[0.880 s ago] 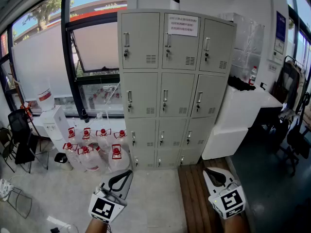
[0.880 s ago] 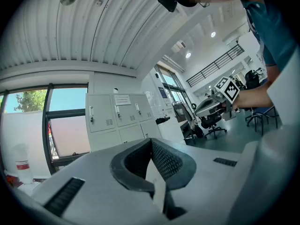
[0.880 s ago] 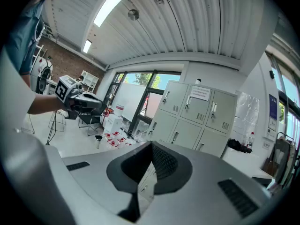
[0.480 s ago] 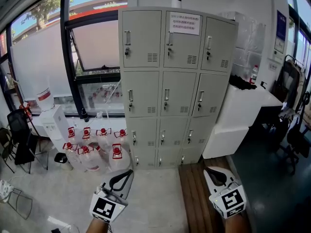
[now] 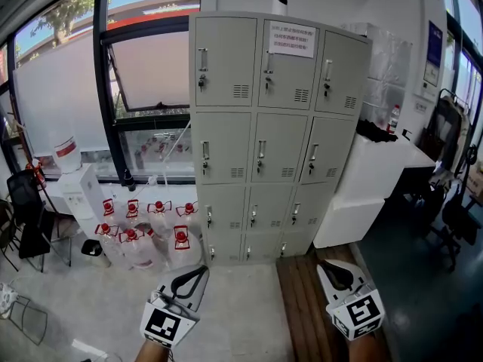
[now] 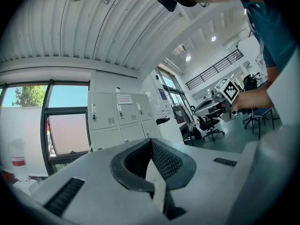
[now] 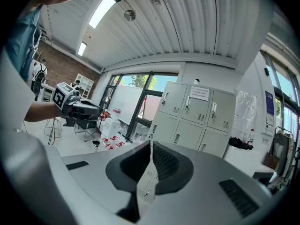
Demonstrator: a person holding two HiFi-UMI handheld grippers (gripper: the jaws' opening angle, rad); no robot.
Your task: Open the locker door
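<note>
Twelve locker doors [image 5: 273,147], perhaps seven water jugs [image 5: 130,246], two tools [image 5: 201,269] [image 5: 325,267].

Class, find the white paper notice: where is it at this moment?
In the head view, upper centre, the paper notice is stuck on the top-row middle door of the grey lockers, just right of that door's handle.
</note>
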